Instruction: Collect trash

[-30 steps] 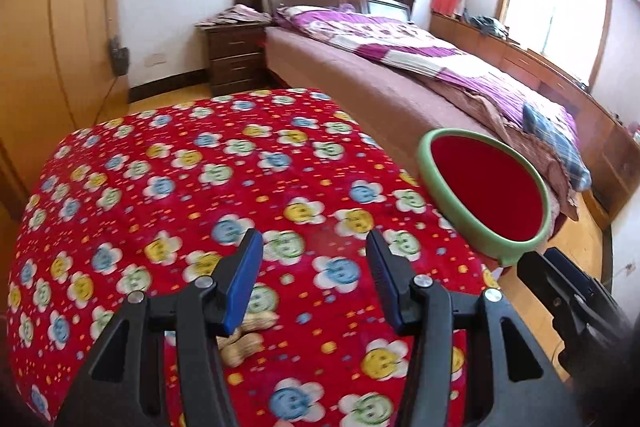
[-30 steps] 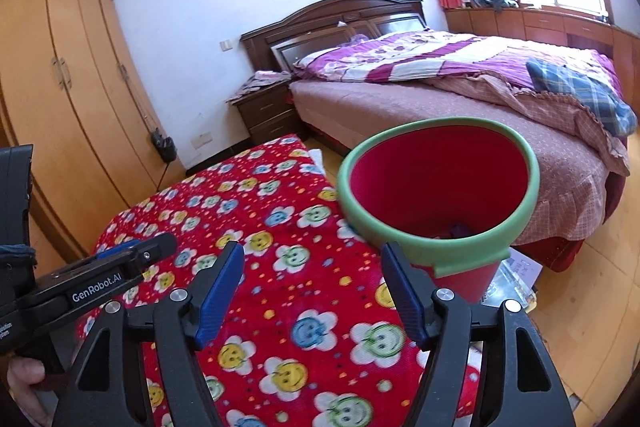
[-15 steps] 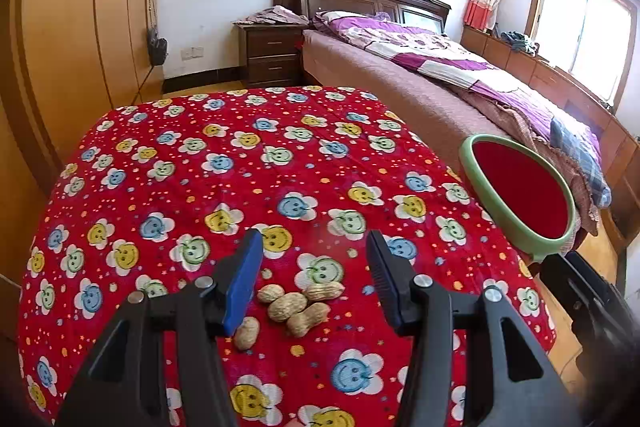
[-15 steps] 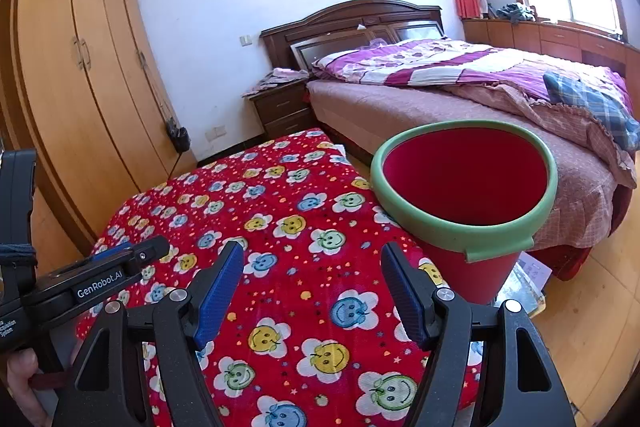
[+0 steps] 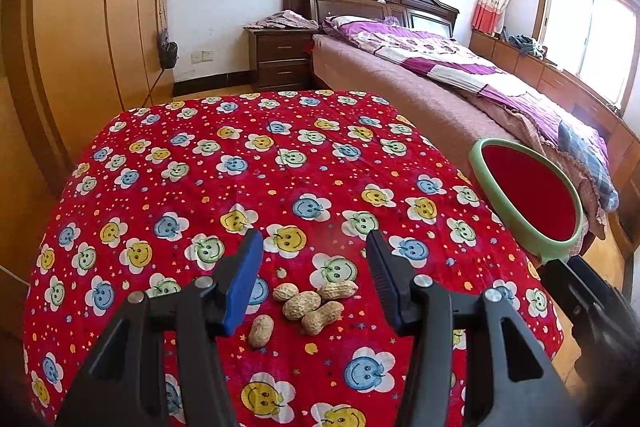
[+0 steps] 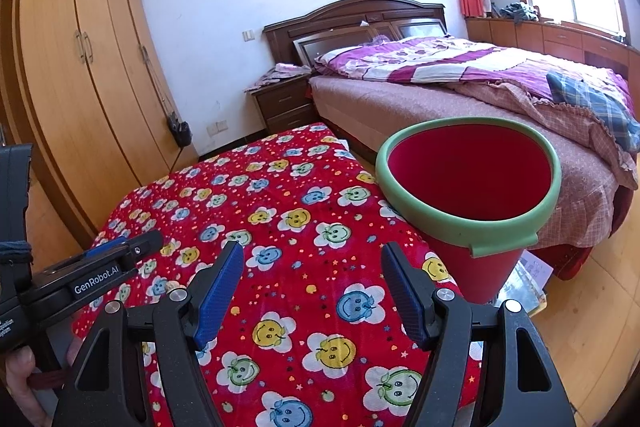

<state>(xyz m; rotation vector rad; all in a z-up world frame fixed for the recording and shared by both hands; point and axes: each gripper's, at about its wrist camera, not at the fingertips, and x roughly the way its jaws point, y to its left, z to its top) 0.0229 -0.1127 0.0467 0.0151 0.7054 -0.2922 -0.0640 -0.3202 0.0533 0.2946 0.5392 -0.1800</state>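
Several peanuts (image 5: pixel 308 305) lie in a small cluster on the red smiley-flower cloth (image 5: pixel 256 163), one (image 5: pixel 261 331) a little apart to the left. My left gripper (image 5: pixel 314 267) is open and empty, hovering just above and behind the cluster. A red bin with a green rim (image 6: pixel 468 187) stands off the table's right edge; it also shows in the left wrist view (image 5: pixel 528 199). My right gripper (image 6: pixel 312 279) is open and empty over the cloth, left of the bin. The left gripper's body (image 6: pixel 96 275) shows at the left in the right wrist view.
A bed (image 5: pixel 460 83) with a purple quilt runs along the right. A dark nightstand (image 5: pixel 280 59) stands by the headboard. Wooden wardrobes (image 5: pixel 80 19) line the left wall. Papers (image 6: pixel 528 279) lie on the wooden floor by the bin.
My left gripper has pulled back and tilted, so the peanuts moved from under the left finger into the gap between the fingers. The right gripper drew back slightly from the bin.
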